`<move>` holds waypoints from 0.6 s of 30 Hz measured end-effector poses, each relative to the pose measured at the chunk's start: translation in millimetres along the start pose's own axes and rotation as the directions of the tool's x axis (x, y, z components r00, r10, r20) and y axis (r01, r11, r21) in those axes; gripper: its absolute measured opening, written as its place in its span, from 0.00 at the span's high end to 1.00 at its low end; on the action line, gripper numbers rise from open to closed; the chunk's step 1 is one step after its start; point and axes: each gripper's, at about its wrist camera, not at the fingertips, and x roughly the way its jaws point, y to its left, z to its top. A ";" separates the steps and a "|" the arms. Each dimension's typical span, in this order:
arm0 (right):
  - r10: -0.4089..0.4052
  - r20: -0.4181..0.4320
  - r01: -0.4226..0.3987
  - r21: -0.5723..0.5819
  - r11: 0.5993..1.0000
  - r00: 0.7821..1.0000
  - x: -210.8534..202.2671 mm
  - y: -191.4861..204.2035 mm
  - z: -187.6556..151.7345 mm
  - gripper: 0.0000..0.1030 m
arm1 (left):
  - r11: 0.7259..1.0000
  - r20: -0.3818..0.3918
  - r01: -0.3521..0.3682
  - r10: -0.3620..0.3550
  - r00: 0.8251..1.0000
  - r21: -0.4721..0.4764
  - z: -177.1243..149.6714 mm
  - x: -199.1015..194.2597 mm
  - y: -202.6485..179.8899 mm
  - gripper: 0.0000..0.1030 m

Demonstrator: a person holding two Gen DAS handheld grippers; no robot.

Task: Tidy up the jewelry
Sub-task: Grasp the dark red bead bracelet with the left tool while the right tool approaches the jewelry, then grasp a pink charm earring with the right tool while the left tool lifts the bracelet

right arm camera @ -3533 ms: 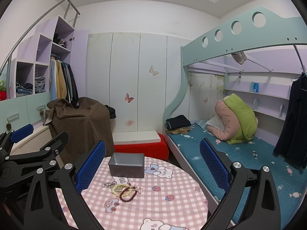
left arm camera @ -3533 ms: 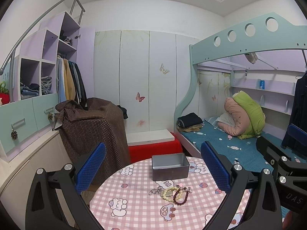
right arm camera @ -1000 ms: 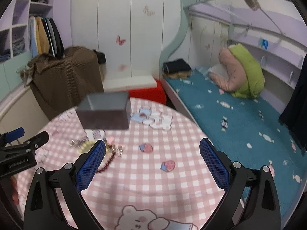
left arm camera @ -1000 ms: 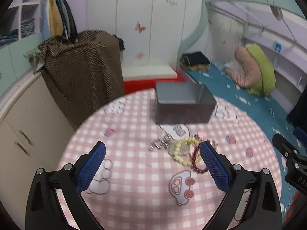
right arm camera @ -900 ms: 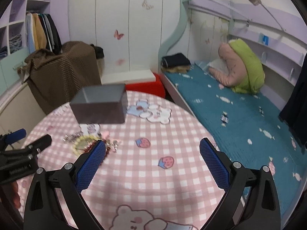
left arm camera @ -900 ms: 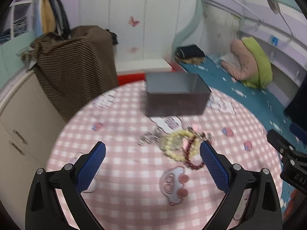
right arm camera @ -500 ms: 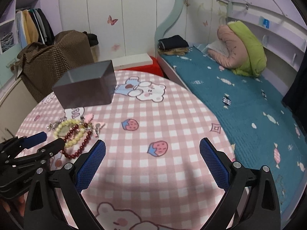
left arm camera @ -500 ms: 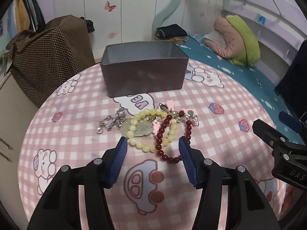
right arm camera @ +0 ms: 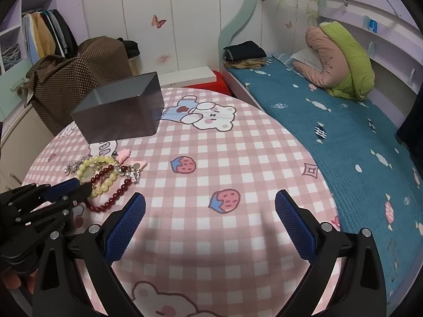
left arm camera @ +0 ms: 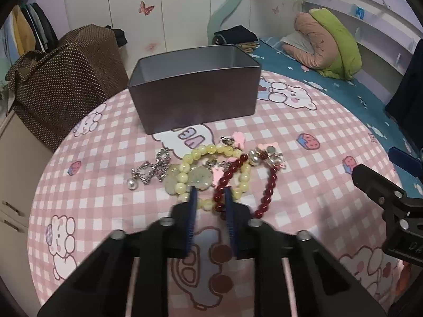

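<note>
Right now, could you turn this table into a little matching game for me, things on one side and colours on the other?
Things:
1. box
2. round-bead bracelet
3. second bead bracelet
4. bedspread

Colours:
A. dark red
B. teal
C. grey
D. pale yellow

Pairs: 1-C, 2-D, 3-A, 4-B

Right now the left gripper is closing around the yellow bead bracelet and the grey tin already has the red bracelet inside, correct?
Not quite. The red bead bracelet lies on the tablecloth in front of the grey tin, not inside, per the left wrist view. The left gripper does sit nearly closed at the yellow bead bracelet.
</note>
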 end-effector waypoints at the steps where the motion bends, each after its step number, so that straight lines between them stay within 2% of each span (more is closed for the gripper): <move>1: 0.002 -0.001 -0.002 -0.002 1.000 1.000 0.2 0.9 0.0 0.08 | 1.000 0.006 0.023 -0.023 1.000 -0.006 -0.2 0.1 2.1 0.94; 4: 0.007 -0.002 -0.007 -0.006 1.000 1.000 -0.1 3.2 0.4 0.08 | 0.997 0.005 0.071 -0.071 0.997 -0.042 0.5 -0.5 11.5 0.94; 10: 0.023 -0.009 -0.023 -0.018 1.000 1.000 3.1 10.4 2.3 0.08 | 0.988 0.096 0.140 -0.133 0.986 -0.062 5.9 -33.7 24.4 0.94; 15: 0.040 -0.024 -0.041 -0.050 0.998 0.999 11.4 24.8 4.7 0.08 | 0.981 0.161 0.178 -0.164 0.973 -0.075 6.9 -62.1 35.7 0.94; 18: 0.056 -0.035 -0.059 -0.068 0.996 0.998 18.9 33.1 5.3 0.08 | 0.982 0.189 0.169 -0.150 0.971 -0.090 4.5 -74.2 47.2 0.94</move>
